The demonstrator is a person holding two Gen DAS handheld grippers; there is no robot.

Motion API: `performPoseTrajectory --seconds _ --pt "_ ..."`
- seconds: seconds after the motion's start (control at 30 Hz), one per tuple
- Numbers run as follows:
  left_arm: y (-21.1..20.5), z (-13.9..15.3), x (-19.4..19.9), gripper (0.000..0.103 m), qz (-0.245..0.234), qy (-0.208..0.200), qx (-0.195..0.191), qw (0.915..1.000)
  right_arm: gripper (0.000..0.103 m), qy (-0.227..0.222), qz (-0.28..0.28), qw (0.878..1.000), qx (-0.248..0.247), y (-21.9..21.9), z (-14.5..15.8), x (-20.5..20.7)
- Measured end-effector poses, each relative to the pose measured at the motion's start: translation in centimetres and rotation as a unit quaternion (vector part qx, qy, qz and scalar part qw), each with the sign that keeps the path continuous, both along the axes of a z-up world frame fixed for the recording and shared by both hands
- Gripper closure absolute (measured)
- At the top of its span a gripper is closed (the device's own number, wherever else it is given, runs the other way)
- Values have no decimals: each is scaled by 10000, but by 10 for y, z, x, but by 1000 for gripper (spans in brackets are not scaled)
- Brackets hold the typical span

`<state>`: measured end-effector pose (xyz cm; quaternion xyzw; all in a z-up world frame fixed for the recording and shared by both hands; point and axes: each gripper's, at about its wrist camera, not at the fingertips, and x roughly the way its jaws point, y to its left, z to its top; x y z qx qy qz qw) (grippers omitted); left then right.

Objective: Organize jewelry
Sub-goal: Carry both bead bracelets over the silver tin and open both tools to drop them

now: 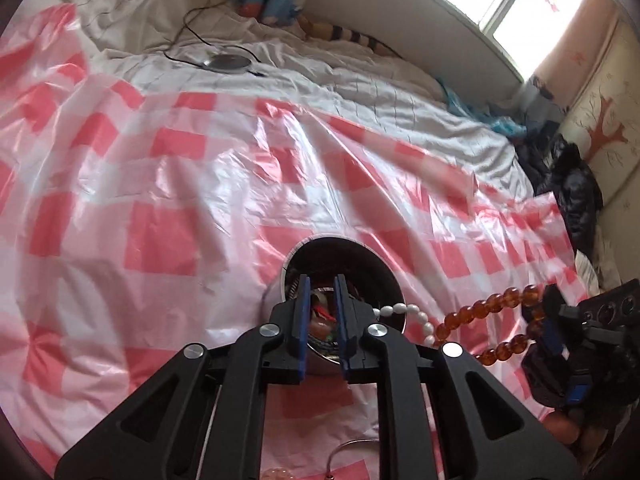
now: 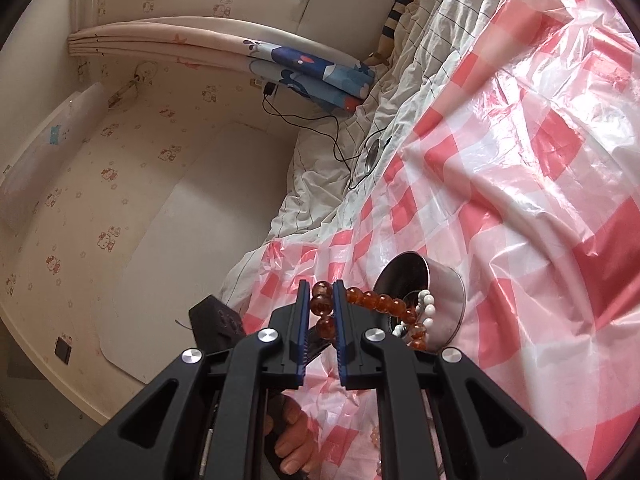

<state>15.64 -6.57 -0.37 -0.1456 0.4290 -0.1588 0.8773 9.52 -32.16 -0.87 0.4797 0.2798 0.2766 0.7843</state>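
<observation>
The right gripper [image 2: 321, 300] is clamped on a string of round amber-brown glassy beads [image 2: 370, 300], pinching a few beads between its blue-padded fingertips. From those jaws the strand runs rightward and slightly down, its long axis pointing toward the open mouth of a round shiny metal cup [image 2: 442, 280] lying tilted on the pink-and-white checked plastic sheet [image 2: 520, 160]. A short string of white oval beads [image 2: 426, 308] hangs over the cup's rim, touching the amber strand. The left gripper [image 1: 322, 292] hovers directly in front of the cup's mouth, jaws parted and holding nothing. Judged from this, the right gripper is the carrier, and the cup lies just right of its jaws.
</observation>
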Motion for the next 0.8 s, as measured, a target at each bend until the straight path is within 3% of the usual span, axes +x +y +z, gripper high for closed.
performPoseTrajectory --seconds 0.13,0.23,0.4,0.43,0.5,0.57,0.67,0.8 --pt "12 11 -5 74 139 -150 -149 9997 91 18 56 10000 19 5 -1 11" --pt "13 15 -6 72 129 -169 -192 9996 91 22 139 9998 120 11 -1 22" --pt "19 22 -11 64 291 -281 -295 9987 90 112 437 9964 712 28 -13 51" --pt "20 22 -12 63 303 -294 -298 9987 90 279 442 9978 403 32 -15 56" --pt "20 22 -11 61 300 -267 -311 9987 81 709 137 9945 -754 36 -19 58" --pt "19 20 -11 60 254 -201 -334 9989 79 913 -179 9881 -1223 28 -22 52" --pt "16 19 -13 59 207 -189 -316 9991 79 1090 -380 9794 -1655 20 -21 40" --pt "16 18 -14 56 224 -175 -316 9991 79 1287 -129 9765 -1722 27 -27 29"
